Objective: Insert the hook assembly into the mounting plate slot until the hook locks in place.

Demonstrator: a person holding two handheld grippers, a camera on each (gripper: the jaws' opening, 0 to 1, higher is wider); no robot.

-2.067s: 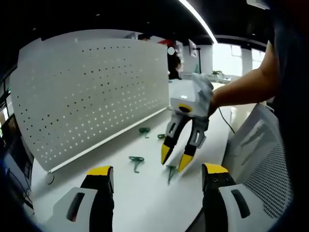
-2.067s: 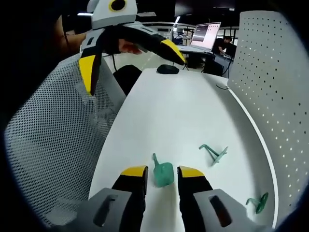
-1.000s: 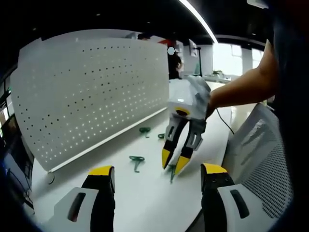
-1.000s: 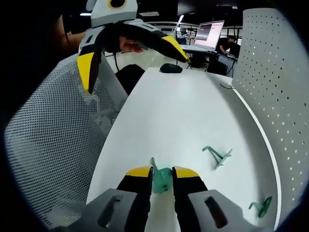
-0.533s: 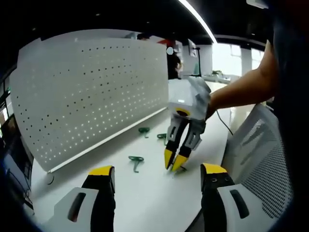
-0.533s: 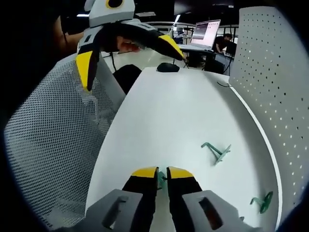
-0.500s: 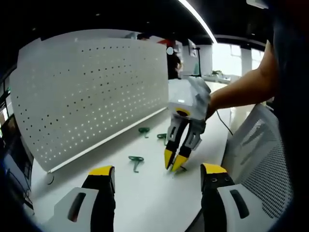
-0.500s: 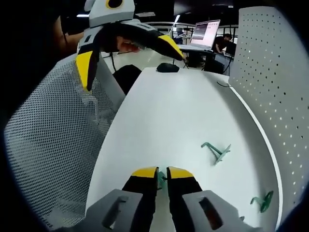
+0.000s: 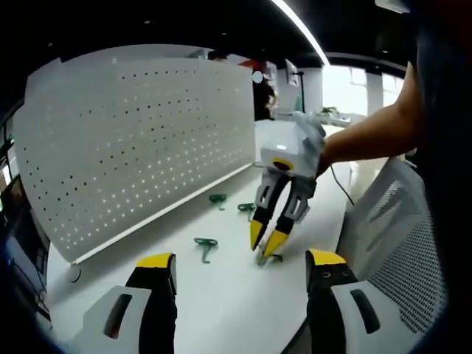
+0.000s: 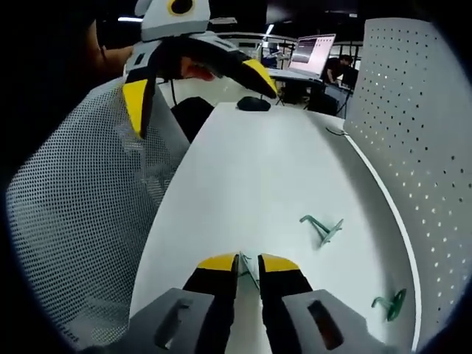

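My right gripper [image 10: 249,263] is shut on a green hook [image 10: 250,269], which shows as a thin edge between the yellow tips. In the left gripper view, the right gripper [image 9: 264,240] holds that hook [image 9: 270,257] just above the white table [image 9: 221,295]. The white perforated mounting plate [image 9: 140,140] stands upright along the table's far edge and appears again as the mounting plate [image 10: 398,125] on the right. My left gripper [image 9: 241,267] is open and empty, near the table's front edge. It hangs as the left gripper [image 10: 199,90] at the top of the right gripper view.
Loose green hooks lie on the table: one hook [image 9: 206,245] in the middle, two hooks [image 9: 217,198] [image 9: 245,209] near the plate's foot. A mesh chair back [image 10: 74,221] stands beside the table. A mouse [image 10: 254,105] and laptop [image 10: 311,53] sit at the far end.
The right gripper's jaws closed onto the green hook and raised it slightly; the hook now shows edge-on between them. The left gripper has stayed open in place.
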